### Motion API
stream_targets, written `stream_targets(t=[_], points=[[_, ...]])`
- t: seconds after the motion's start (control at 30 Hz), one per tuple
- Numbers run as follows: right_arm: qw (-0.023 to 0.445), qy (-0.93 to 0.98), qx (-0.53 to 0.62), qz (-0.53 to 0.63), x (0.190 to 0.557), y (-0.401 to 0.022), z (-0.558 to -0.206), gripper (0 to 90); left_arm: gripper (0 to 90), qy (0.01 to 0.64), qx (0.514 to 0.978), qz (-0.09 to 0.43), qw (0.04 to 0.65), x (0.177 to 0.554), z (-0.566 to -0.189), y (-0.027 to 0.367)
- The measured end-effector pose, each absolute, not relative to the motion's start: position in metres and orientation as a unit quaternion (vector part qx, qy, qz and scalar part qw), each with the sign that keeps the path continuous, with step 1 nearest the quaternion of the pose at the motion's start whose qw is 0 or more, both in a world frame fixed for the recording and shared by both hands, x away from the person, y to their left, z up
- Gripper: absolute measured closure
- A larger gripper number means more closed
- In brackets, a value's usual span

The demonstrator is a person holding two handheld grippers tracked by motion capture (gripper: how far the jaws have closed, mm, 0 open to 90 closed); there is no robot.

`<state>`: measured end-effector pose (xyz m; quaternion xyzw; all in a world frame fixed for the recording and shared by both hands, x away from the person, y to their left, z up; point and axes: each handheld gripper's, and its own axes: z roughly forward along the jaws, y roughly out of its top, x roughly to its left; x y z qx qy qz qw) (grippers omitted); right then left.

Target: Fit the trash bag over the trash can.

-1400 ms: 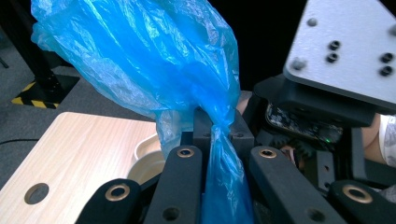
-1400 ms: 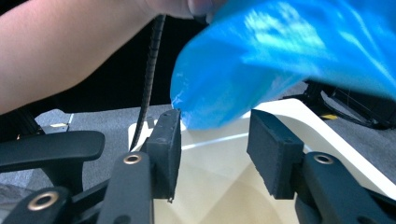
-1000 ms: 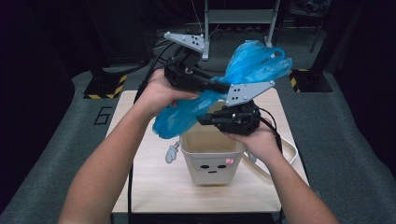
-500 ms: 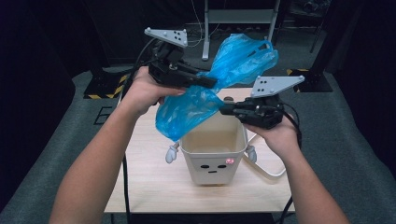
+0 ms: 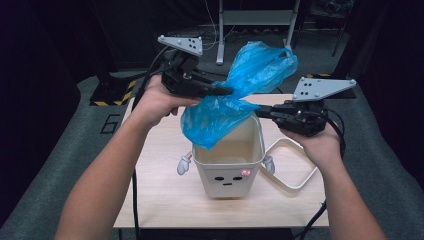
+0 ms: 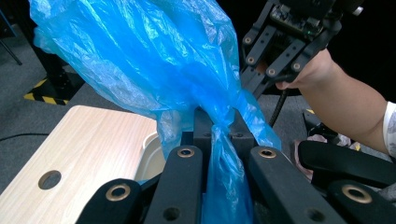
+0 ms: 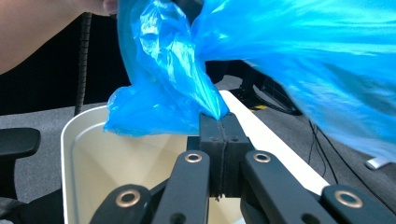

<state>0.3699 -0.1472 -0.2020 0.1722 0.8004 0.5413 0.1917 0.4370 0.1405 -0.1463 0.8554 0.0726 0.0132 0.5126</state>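
A blue plastic bag (image 5: 240,95) hangs in the air over a cream bin (image 5: 227,167) that has a small face and little arms. My left gripper (image 5: 227,91) is shut on a bunched fold of the blue plastic bag (image 6: 187,79), pinched between its pads. From the right, my right gripper (image 5: 257,111) is shut on another edge of the blue plastic bag (image 7: 163,93), just above the cream bin (image 7: 93,158) and its open mouth. The bag is stretched between the two grippers, its lower part drooping toward the bin's rim.
The bin stands on a light wooden table (image 5: 165,195). A white loop handle (image 5: 295,167) lies on the table right of the bin. Dark floor and a metal stand (image 5: 255,20) lie beyond the far edge.
My right gripper has pulled out to the right with its edge of the bag. The left gripper has risen a little, and the bag is spread wider above the bin.
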Motion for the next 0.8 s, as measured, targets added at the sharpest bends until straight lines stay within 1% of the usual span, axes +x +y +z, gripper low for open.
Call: stream_targets(t=[0.13,0.4,0.5,0.7,0.8], points=[[0.2,0.797,0.18,0.54,0.37,-0.154,-0.202,90.0,85.8,0.077,0.857,0.009,0.51,0.44,-0.151,0.139],[0.211,0.791,0.191,0.542,0.368,-0.168,-0.197,90.0,85.8,0.071,0.856,0.012,0.512,0.438,-0.145,0.135],[0.215,0.788,0.191,0.545,0.365,-0.174,-0.194,90.0,85.9,0.07,0.856,0.009,0.512,0.437,-0.148,0.135],[0.203,0.803,0.189,0.528,0.363,-0.173,-0.202,89.9,85.8,0.065,0.857,-0.001,0.511,0.434,-0.166,0.138],[0.19,0.813,0.188,0.517,0.365,-0.17,-0.214,90.0,85.8,0.062,0.861,-0.006,0.505,0.431,-0.18,0.141]])
